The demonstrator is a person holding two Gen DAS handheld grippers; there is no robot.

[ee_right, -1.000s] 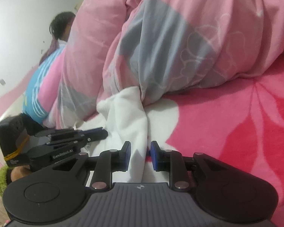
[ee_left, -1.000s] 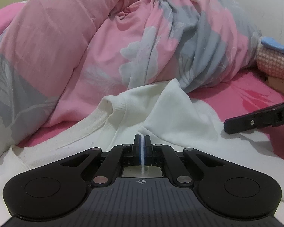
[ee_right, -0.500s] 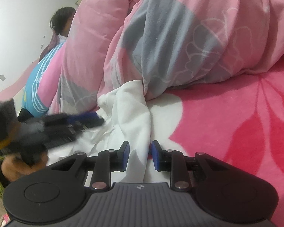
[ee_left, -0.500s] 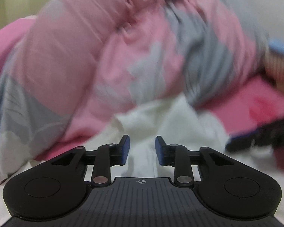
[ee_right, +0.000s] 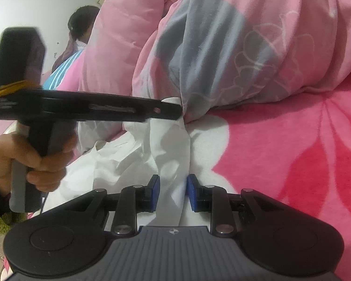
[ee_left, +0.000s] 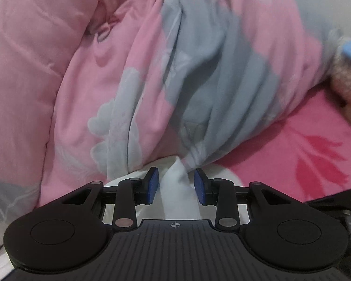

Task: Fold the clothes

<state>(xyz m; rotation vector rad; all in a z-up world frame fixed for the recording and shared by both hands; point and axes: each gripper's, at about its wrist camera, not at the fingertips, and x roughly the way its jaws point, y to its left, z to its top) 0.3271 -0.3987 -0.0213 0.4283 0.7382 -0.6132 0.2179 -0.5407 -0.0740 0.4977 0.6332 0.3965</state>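
Pink floral blanket (ee_right: 292,164), heaped pink-grey duvet (ee_left: 152,70), white wall (ee_right: 35,4)

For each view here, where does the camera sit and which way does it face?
Left wrist: on the left gripper, facing down at a white garment fold between its pads, against the quilt; no hand shows.
Right wrist: on the right gripper, facing along the garment lying between its pads; the left hand shows.
Shared: garment, quilt, pink blanket; each view shows the other gripper.
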